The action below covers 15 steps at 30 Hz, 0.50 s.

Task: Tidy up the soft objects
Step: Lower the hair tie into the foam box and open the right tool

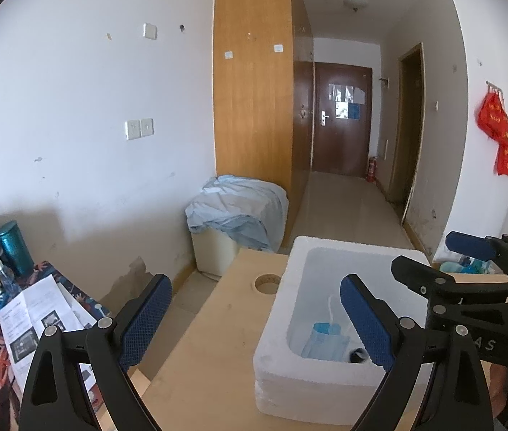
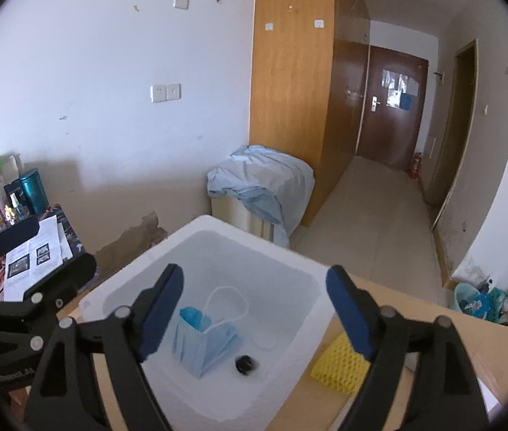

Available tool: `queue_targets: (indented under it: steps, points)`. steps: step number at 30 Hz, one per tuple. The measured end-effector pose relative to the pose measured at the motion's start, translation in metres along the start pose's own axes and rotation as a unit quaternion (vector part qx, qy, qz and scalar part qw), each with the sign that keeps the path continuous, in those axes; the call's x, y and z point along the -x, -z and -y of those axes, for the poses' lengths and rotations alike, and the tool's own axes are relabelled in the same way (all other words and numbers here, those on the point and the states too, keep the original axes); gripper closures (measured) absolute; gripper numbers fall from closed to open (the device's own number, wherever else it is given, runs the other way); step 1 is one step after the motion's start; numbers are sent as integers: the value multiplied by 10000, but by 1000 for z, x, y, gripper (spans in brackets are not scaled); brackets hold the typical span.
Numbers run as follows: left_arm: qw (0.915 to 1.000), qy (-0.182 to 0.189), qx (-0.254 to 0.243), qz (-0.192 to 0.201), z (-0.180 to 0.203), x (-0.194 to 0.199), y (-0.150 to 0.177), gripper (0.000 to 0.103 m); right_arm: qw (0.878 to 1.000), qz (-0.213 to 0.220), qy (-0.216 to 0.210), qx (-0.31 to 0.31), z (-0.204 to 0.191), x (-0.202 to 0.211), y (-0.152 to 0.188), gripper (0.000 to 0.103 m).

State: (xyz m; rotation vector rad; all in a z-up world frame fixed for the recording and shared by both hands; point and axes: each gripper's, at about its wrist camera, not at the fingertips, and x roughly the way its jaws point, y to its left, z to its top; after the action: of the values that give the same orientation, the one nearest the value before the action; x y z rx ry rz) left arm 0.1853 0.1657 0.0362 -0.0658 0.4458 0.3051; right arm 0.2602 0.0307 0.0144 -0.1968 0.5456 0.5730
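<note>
Both of my claws are released and carry nothing: my right claw (image 2: 254, 312) hovers with its blue-padded fingers (image 2: 160, 309) spread wide above the white foam box (image 2: 103, 296), and my left claw (image 1: 255, 319) hangs equally wide apart over the box's left rim and the wooden bench (image 1: 203, 352). Inside the box, on its floor, lies a folded blue face mask (image 2: 205, 344) with its white ear loops (image 2: 227, 305) curling away from it, and just beside the mask sits a small black round object (image 2: 245, 363) that I cannot identify. To the right of the box, resting on the bench and touching the box's outer wall, is a yellow mesh sponge (image 2: 338, 362), partly hidden behind my right finger. Near the box's far left corner the bench has a round hole (image 1: 267, 283).
</note>
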Motion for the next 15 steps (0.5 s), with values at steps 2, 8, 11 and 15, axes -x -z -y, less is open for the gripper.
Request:
queue_targets:
  steps: [2, 8, 11, 15]
  points:
    - [10000, -13, -23, 41, 1, 3, 0, 8, 10000, -22, -4, -13, 2, 1, 1, 18]
    - [9999, 129, -28, 80, 8, 12, 1, 8, 9996, 0, 258, -97, 13, 15, 11, 18]
    - [9995, 297, -60, 89, 17, 19, 3, 8, 9989, 12, 448, -154, 23, 31, 21, 18]
    - [9983, 560, -126, 87, 35, 31, 9, 8, 9973, -4, 655, -332, 39, 55, 39, 18]
